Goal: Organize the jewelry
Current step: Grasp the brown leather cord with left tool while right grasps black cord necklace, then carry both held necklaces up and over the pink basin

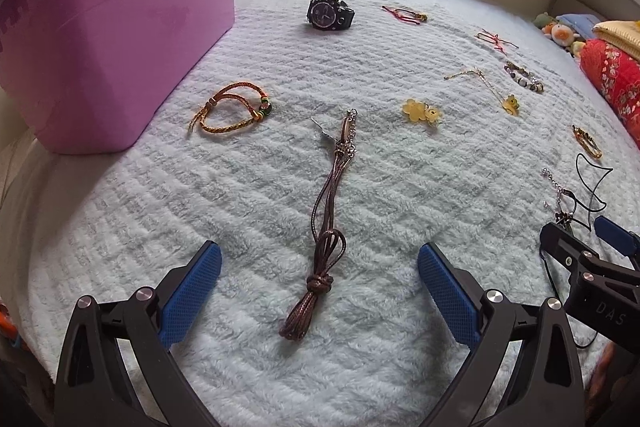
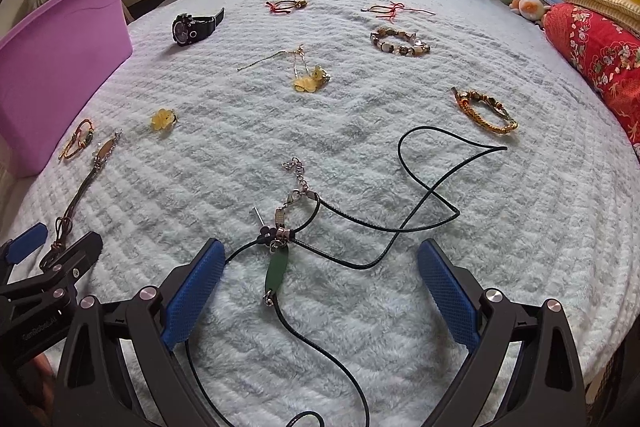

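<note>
Brown cord (image 1: 324, 223) lies between the wide-open left gripper (image 1: 320, 291); black necklace (image 2: 360, 223) lies between the wide-open right gripper (image 2: 320, 291), purple bin (image 1: 112, 39) far left. Risk: pads snag fluffy blanket (image 1: 240, 187), or the looped necklace trails and drags nearby pieces.

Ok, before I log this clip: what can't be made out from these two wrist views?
- Inside of the purple bin: both views show only its outer wall, so its contents are hidden.
- Black cord necklace: its near loop is cut off by the bottom edge of the right wrist view.
- Watch dial: too small to read in either view.
- Red string bracelets: knots and charms too small to tell.
</note>
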`<state>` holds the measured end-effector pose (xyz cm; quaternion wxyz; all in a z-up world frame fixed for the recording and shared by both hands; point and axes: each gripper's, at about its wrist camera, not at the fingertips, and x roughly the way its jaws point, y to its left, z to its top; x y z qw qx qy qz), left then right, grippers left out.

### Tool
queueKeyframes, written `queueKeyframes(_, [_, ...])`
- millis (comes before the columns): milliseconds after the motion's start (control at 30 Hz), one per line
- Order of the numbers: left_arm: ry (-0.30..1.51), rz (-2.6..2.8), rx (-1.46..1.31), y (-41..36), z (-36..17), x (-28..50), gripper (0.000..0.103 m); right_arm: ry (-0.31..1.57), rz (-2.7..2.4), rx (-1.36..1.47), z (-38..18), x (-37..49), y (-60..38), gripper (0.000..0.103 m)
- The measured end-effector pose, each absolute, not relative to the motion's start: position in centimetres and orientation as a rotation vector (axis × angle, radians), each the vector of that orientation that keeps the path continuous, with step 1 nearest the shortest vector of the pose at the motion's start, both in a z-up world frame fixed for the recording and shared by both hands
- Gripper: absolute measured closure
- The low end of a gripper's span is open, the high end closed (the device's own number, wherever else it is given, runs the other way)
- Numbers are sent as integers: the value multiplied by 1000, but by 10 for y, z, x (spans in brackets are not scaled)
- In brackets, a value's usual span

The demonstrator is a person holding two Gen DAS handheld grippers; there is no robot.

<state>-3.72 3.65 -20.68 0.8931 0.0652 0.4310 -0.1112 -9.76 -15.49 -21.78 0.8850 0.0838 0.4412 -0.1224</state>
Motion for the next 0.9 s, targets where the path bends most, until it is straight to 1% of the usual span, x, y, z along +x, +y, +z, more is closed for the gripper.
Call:
queueKeyframes(167, [905, -213, 137, 33, -208, -35, 7, 913, -252, 173, -218, -98, -155, 11])
queueKeyframes(200, [907, -212, 132, 34, -208, -35, 7, 911, -251, 173, -218, -98, -156, 13])
queueKeyframes(233, [909, -214, 128, 34, -207, -35, 10, 909, -249, 171, -218, -98, -155, 16])
queueKeyframes(300, [906, -217, 130, 33, -205, -37, 16, 905, -244, 158, -216, -97, -153, 28])
queueKeyframes(333, [905, -222, 134, 31, -205, -38, 22, 904, -238, 150, -216, -97, -152, 33])
queueKeyframes(367, [905, -230, 137, 30, -204, -39, 28, 901, -234, 141, -215, -97, -150, 41])
queueKeyframes(400, [904, -233, 142, 28, -203, -40, 30, 900, -231, 130, -214, -97, -147, 47])
queueKeyframes(433, [905, -246, 142, 26, -203, -41, 38, 902, -225, 123, -214, -96, -146, 49])
queueKeyframes(467, [904, -248, 150, 25, -202, -42, 41, 902, -216, 123, -213, -96, -144, 56])
queueKeyframes(500, [903, -257, 153, 23, -201, -42, 46, 900, -210, 122, -212, -96, -144, 64])
queueKeyframes(533, [906, -266, 155, 21, -201, -43, 54, 900, -214, 118, -211, -96, -143, 68])
queueKeyframes(567, [905, -261, 166, 20, -200, -44, 60, 900, -213, 122, -210, -96, -144, 83])
queueKeyframes(600, [910, -276, 159, 21, -199, -44, 69, 904, -211, 130, -210, -96, -146, 95])
queueKeyframes(633, [922, -295, 148, 20, -198, -43, 85, 907, -207, 144, -209, -96, -147, 95])
queueKeyframes(667, [926, -292, 154, 19, -197, -43, 90, 910, -204, 154, -208, -97, -149, 95])
queueKeyframes(733, [939, -308, 148, 19, -194, -44, 97, 912, -199, 162, -204, -97, -150, 95])
queueKeyframes(900, [990, -329, 116, 23, -180, -47, 97, 928, -185, 197, -188, -103, -153, 95])
